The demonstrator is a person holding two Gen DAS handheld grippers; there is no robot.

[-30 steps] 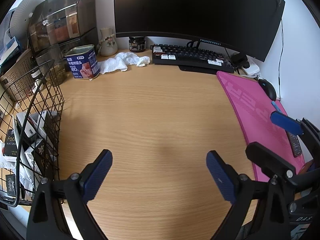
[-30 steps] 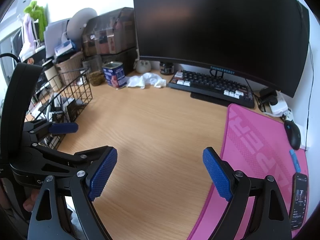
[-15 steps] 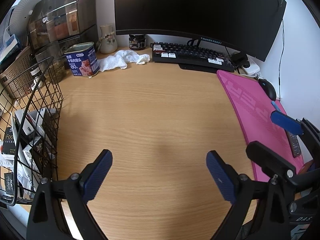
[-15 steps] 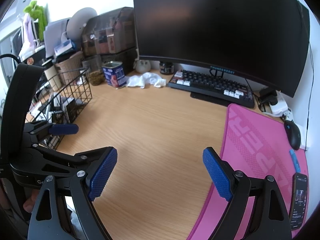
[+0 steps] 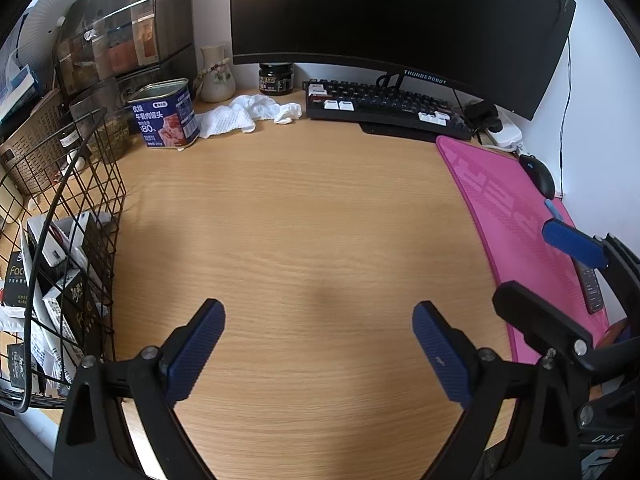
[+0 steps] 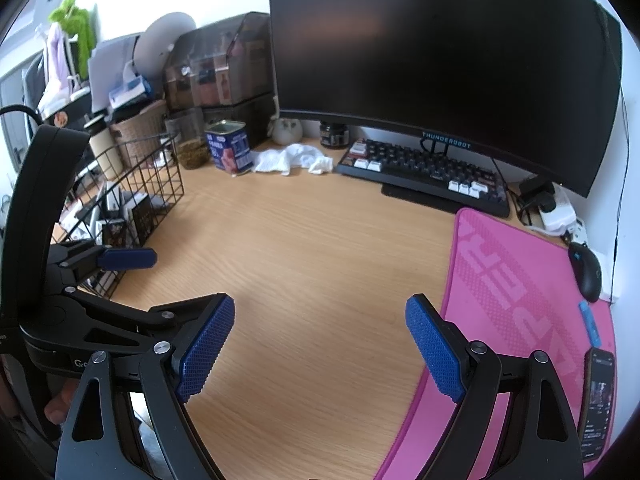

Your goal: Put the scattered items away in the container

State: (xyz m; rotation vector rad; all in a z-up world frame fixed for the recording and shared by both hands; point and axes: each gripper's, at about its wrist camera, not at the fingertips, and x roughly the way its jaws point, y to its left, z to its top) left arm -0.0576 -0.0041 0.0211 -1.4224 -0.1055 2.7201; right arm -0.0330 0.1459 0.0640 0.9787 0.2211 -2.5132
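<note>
Both the left gripper (image 5: 318,354) and right gripper (image 6: 320,350) are gaping wide, holding nothing above the desk (image 5: 304,232). The basket (image 5: 70,216) is hiding its boxes partly.

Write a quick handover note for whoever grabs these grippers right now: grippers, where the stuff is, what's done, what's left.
Left gripper: open, holding nothing, above bare desk.
Right gripper: open, holding nothing, at the edge of the pink mat.
Wire basket at the desk's left side already holds several small boxes.
Still out near the back: the blue tin and the crumpled white cloth beside it.
Probably next: the tin, nearest the basket.
</note>
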